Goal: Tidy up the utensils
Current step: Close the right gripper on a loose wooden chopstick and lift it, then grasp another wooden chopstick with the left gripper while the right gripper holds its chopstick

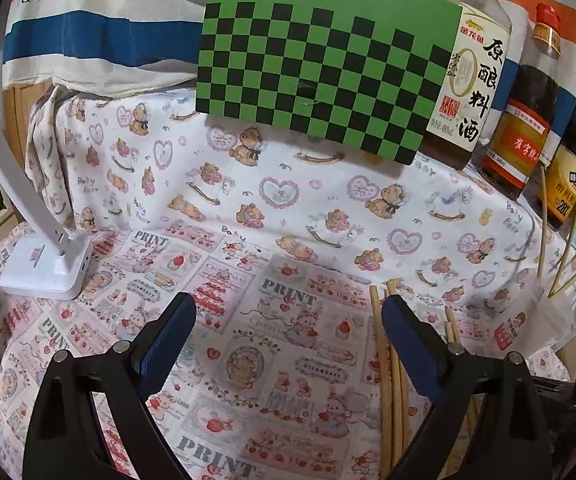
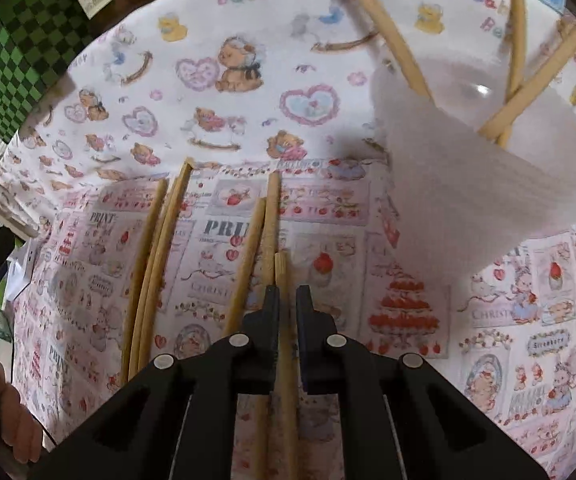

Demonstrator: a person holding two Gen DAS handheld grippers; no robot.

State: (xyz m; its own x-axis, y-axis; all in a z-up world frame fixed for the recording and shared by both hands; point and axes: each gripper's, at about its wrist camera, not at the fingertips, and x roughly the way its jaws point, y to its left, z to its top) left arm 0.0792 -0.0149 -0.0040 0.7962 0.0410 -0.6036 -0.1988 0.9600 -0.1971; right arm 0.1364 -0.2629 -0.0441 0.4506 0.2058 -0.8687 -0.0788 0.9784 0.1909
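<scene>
A tabletop [image 1: 272,320] draped in white and pink printed cloths is carrying everything. At its back, a green-and-black checkerboard card [image 1: 320,68] is leaning in front of three sauce bottles [image 1: 528,120], partly covering the first. A white lamp base [image 1: 44,264] is standing at the left. A translucent frosted plastic cup [image 2: 488,168] is holding several light bamboo chopsticks [image 2: 516,40] that are leaning outward, their upper ends cut off by the frame. More loose bamboo chopsticks [image 2: 156,260] are lying flat, long axes running away from the cameras. The left gripper [image 1: 288,328] is hovering with its jaws spread wide, its right finger hiding part of the chopsticks. The right gripper [image 2: 287,304] is closing narrowly around a single bamboo chopstick [image 2: 282,268], pointing forward; actual contact is hard to judge.
</scene>
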